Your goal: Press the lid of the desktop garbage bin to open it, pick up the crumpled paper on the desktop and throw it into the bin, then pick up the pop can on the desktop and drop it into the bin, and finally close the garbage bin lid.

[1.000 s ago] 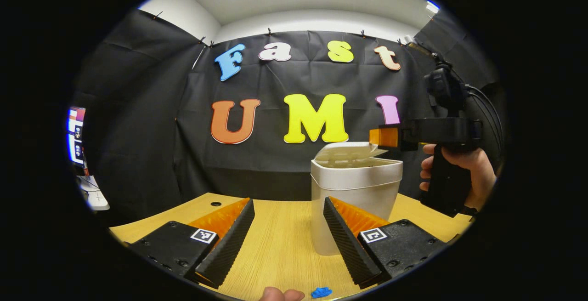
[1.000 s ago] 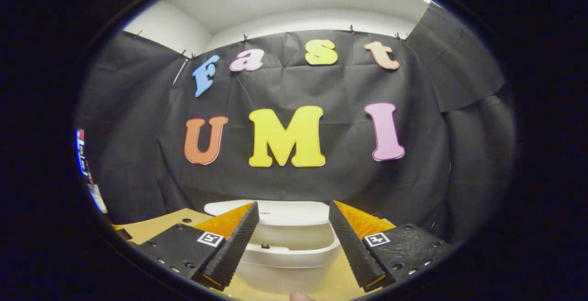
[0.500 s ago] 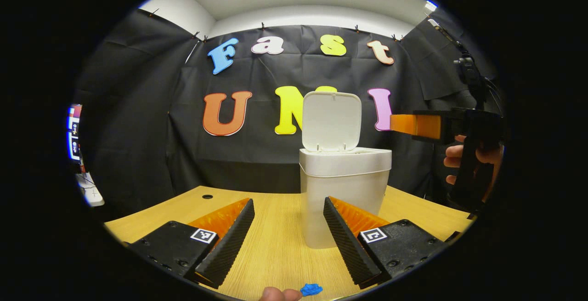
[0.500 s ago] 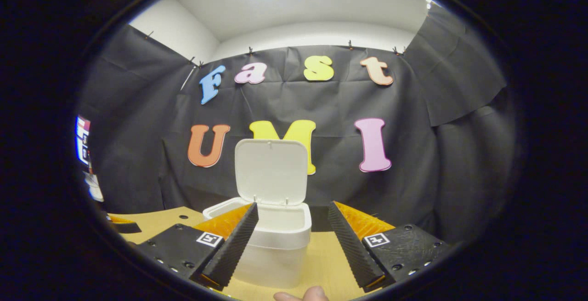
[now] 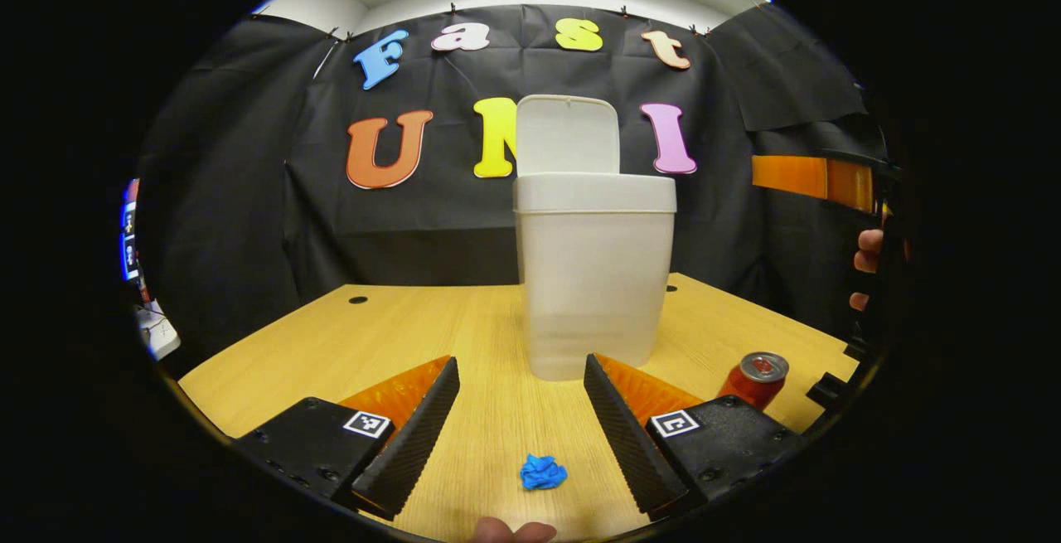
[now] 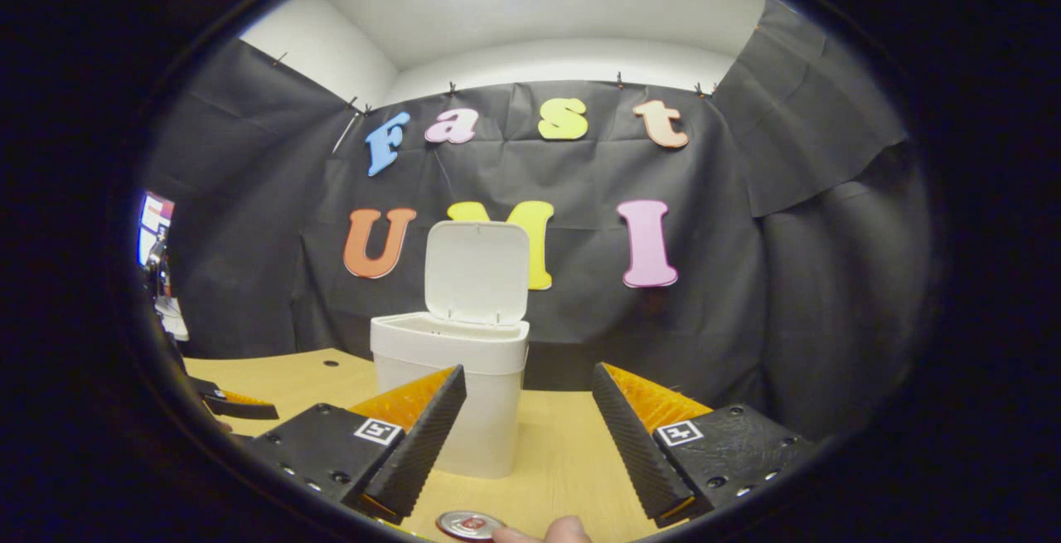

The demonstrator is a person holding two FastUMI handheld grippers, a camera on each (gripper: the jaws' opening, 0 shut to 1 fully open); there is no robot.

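Blue crumpled paper [image 5: 543, 472] is lying on the wooden desktop [image 5: 398, 336] just ahead of the left gripper [image 5: 520, 410], between the lines of its two fingers and a little nearer the right-hand one. That gripper's jaws are standing spread apart with nothing between them, hovering low over the desk. A fingertip [image 5: 512, 531] of the holding hand is peeking in at the bottom edge, just behind the paper. Off to the right of the right-hand finger, a red pop can [image 5: 753, 378] is standing upright on the desk, partly hidden behind that finger's base. Beyond the jaws, slightly right of the gap, the white garbage bin [image 5: 593, 278] is standing upright, and its lid [image 5: 568, 134] is pointing straight up at the back. Farther right, at the edge of the left gripper view, another hand [image 5: 867, 265] is holding the other gripper up at about the height of the bin's rim.

In the right gripper view, the right gripper [image 6: 529, 435] is likewise holding its jaws apart and empty. The top of the pop can [image 6: 469, 524] is showing just below the gap, beside a fingertip [image 6: 555, 531]. Ahead, partly behind the left-hand finger, the bin [image 6: 452, 377] is sitting with its lid [image 6: 477, 271] raised.
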